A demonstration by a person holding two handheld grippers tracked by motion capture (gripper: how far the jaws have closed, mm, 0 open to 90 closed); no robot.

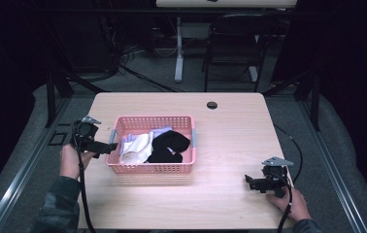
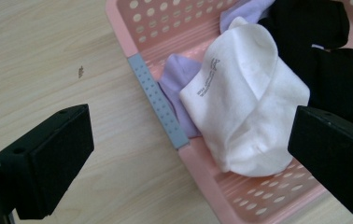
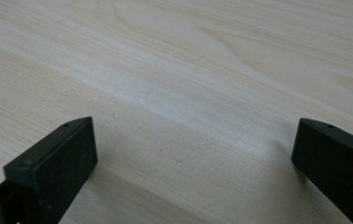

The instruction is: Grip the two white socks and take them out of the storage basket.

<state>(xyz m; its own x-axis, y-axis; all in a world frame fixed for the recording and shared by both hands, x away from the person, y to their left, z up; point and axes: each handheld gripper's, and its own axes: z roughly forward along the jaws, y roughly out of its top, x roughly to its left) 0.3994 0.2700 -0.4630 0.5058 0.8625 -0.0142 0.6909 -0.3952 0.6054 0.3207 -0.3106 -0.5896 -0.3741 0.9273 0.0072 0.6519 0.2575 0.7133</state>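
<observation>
nearest the person, the right gripper (image 1: 255,183) is held low over bare table (image 3: 202,70), its jaws spread apart with nothing between them, well apart from the work. farther in, the left gripper (image 2: 188,154) is poised at the left end of the pink basket (image 1: 148,168), jaws wide apart and straddling the rim beside the grey handle (image 2: 158,100). the white sock (image 2: 247,105) is seen inside the basket, lying on a lilac sock (image 2: 177,77) and against the black socks (image 1: 171,146). the step in hand is judged to be the reach for the white sock; a short advance over the rim and a closing on its upper fold are called for. the rim and handle stand in the way, and the lilac sock could be pinched along with it. beyond the table, a chair (image 1: 235,43) is seen.
</observation>
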